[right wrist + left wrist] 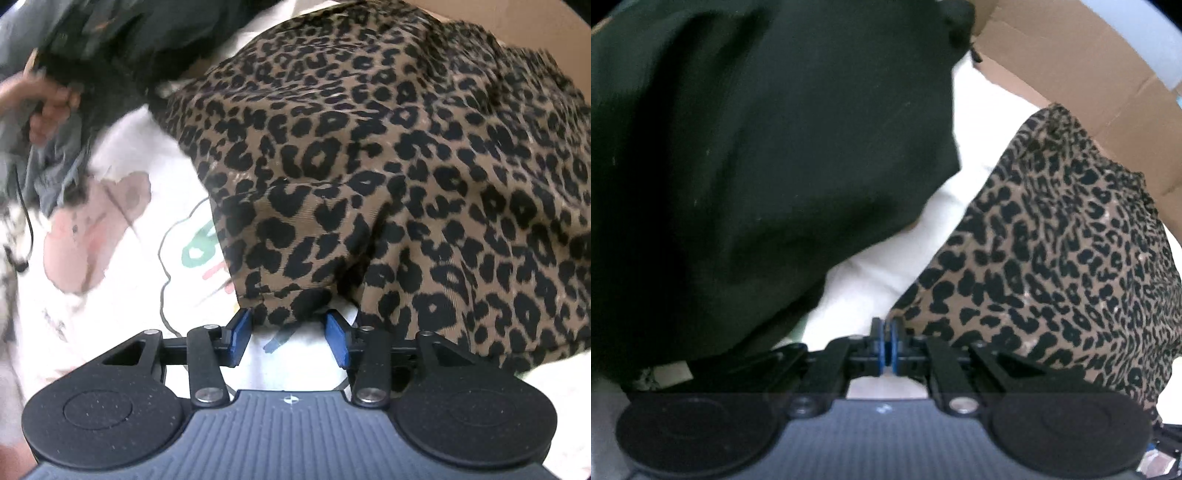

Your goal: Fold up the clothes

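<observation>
The left gripper (886, 341) has its 2 blue pads pressed together, with no cloth visibly caught between them; the closing line sits right at the lower edge of the leopard-print garment (1052, 258), and whether a thin hem is pinched there is too small to tell. Ahead and to the left of this gripper a black garment (757, 147) fills most of the view, blurred, its outline running off the frame at the top and left, so its shape cannot be made out. Between the black cloth and the leopard print a strip of white fabric (886, 266) shows, overexposed and without detail. Far ahead to the right lies a cardboard box (1089, 85), cut off by the fisheye rim.

The right gripper (289, 334) stands with its jaws apart, the 2 blue pads (236, 338) flanking a low fold at the near edge of the leopard-print garment (406, 166). The left pad looks to be just at the cloth's edge, the right pad close beside it; neither clearly presses on it. The garment spreads ahead and to the right, bunched, its far side leaving the picture. Under it, ahead to the left, lies a white printed top (122, 240) with a pink figure and green lettering, half hidden by the leopard cloth. At the far left a hand (48, 107) is smeared by motion amid dark cloth (155, 48); what it grips cannot be read.
</observation>
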A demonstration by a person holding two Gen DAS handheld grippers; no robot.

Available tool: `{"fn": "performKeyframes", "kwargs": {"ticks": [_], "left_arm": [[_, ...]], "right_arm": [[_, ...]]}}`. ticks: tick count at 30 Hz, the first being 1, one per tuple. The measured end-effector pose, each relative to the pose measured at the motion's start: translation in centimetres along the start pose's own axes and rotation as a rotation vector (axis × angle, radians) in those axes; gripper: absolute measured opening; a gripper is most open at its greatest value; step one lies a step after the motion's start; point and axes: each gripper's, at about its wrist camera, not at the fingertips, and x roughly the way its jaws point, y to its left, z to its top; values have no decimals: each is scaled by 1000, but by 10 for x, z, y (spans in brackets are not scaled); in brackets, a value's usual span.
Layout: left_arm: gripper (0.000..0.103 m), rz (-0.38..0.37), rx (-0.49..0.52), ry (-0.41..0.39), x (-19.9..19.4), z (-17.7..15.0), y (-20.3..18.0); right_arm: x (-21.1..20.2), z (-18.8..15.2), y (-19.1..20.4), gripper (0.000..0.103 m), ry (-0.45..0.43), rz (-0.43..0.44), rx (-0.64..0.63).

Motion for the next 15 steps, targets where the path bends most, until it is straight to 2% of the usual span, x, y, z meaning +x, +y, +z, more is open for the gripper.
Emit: {"fn": "performKeyframes", "kwargs": {"ticks": [3, 5, 7, 8, 15], "left_arm": [[7, 0, 3, -24, -1, -4, -5], [16, -27, -5, -39, -3, -5, -6], [39, -51, -28, -54, -5, -7, -1], [43, -50, -27, -59, -5, -8, 0], [41, -61, 0, -93, 1, -19, 7]], "right_arm": [[-8, 1, -14, 51, -27, 73, 84], [-11, 1, -23, 51, -48, 126, 150], [-11, 2, -32, 51, -57, 161, 228], [-10, 1, -37, 51, -55, 169, 275], [3, -8, -65, 50, -15, 278, 582]]}}
